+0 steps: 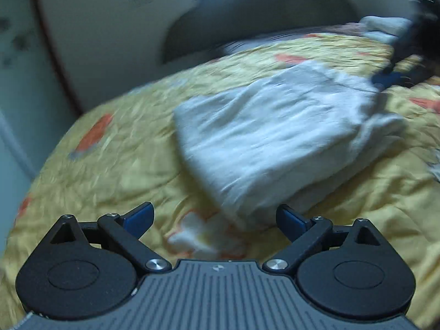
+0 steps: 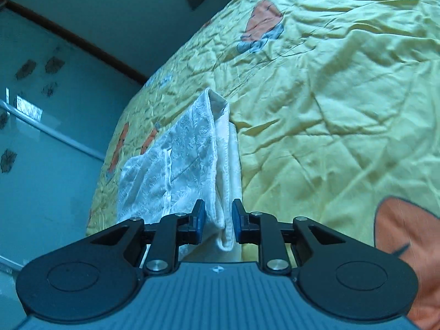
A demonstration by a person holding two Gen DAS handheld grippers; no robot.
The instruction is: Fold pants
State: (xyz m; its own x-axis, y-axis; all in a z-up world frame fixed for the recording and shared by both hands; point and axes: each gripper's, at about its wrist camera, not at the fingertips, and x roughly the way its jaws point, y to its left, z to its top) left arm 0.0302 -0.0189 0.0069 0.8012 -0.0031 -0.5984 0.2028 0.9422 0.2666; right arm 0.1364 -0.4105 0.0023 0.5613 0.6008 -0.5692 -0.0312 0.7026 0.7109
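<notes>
Between the narrowly parted blue pads of the right tool (image 2: 218, 218) a folded edge of the white pants (image 2: 189, 159) is sitting unpinched, while the left tool (image 1: 215, 220) is hanging released over the garment lying on the yellow bed (image 2: 343, 96).

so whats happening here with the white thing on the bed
A person with a gripper in each hand is folding white pants on a yellow bedspread. The pants already lie in a folded bundle. The left gripper is wide open and empty at the bundle's near edge. A fold sits between the right gripper fingers, which stand slightly apart and do not look clamped on it.
</notes>
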